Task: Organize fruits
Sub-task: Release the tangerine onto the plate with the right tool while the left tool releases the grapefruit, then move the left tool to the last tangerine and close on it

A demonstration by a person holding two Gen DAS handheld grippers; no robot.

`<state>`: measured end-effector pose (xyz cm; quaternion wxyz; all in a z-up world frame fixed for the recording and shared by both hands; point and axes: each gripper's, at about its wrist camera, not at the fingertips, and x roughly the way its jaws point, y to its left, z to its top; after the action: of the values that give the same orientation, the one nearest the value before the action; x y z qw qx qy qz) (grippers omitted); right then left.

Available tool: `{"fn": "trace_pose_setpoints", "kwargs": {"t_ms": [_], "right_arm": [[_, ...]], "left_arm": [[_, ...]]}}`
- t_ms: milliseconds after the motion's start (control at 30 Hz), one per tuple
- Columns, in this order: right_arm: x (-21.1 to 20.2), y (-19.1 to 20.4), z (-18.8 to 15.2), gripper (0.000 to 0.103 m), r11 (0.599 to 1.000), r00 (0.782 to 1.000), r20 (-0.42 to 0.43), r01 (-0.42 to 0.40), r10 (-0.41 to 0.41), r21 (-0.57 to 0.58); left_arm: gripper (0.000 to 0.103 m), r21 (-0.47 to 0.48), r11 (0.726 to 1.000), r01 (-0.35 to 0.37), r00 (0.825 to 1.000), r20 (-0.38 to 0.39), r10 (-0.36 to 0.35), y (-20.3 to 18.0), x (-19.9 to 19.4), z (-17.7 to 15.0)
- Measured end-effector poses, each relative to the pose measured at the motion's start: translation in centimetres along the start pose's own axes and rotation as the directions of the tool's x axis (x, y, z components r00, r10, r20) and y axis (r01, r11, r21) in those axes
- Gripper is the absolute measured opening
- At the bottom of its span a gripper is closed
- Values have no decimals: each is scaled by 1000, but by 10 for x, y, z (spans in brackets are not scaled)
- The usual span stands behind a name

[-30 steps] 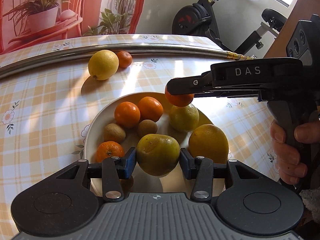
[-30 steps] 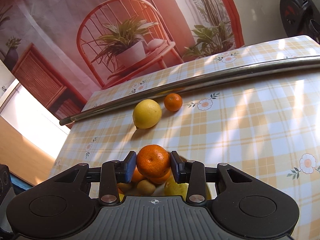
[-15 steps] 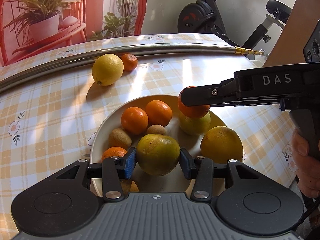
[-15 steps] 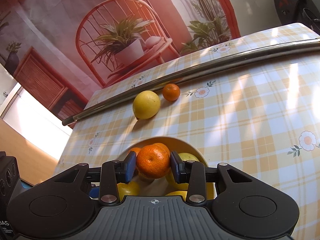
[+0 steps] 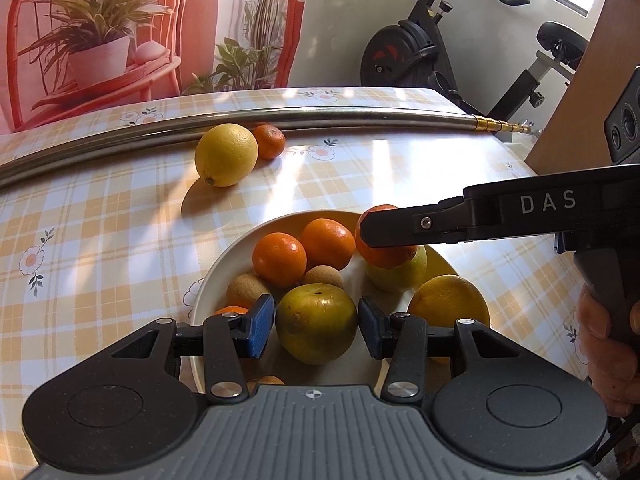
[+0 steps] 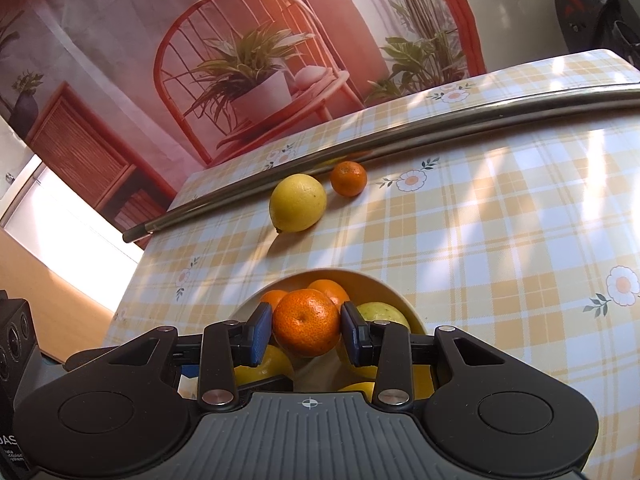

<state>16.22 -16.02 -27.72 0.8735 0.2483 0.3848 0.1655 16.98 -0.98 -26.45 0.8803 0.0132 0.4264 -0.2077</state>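
Note:
A white bowl [image 5: 224, 264] on the checked table holds several oranges, kiwis and citrus fruits. My left gripper [image 5: 316, 326] sits over the bowl's near side with its jaws just apart from a green-yellow orange [image 5: 316, 328], which rests in the bowl. My right gripper [image 6: 306, 334] is shut on a mandarin [image 6: 306, 328] and holds it over the bowl [image 6: 384, 292]; in the left wrist view this mandarin [image 5: 380, 254] rests on a green citrus. A lemon [image 5: 226, 155] and a small mandarin [image 5: 270, 142] lie on the table beyond the bowl.
A long metal pole [image 5: 320, 114] lies across the table behind the loose fruits. An exercise bike [image 5: 420, 52] stands past the table's far right edge. A wooden panel [image 5: 580, 92] is at the right. A wall backdrop with a chair and plant hangs behind.
My left gripper's jaws have opened off the green-yellow orange, which now sits in the bowl. My right gripper has lowered the mandarin onto the fruits in the bowl.

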Motion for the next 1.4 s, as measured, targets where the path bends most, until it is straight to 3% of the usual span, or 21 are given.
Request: {"fn": "trace_pose_setpoints", "kwargs": {"t_ms": [533,1000,1200,1400], "right_arm": [[-10,-1,4,35,1000,1000,19,-19,19,17],[-13,-7,25,35,993,992,82,100,-94,-68],[-7,-10,45,35,991,991,91,104,-95,-89],[-4,-17,64,35,985,988,104,127,-114,-120]], "left_arm": [[49,-99,994,-44,995,83,53,26,-26,16],[49,-110,991,-81,989,113,94,42,-25,50],[47,-104,993,-48,994,93,57,41,-13,72],[45,-18,1000,-13,995,99,15,28,19,112]]}}
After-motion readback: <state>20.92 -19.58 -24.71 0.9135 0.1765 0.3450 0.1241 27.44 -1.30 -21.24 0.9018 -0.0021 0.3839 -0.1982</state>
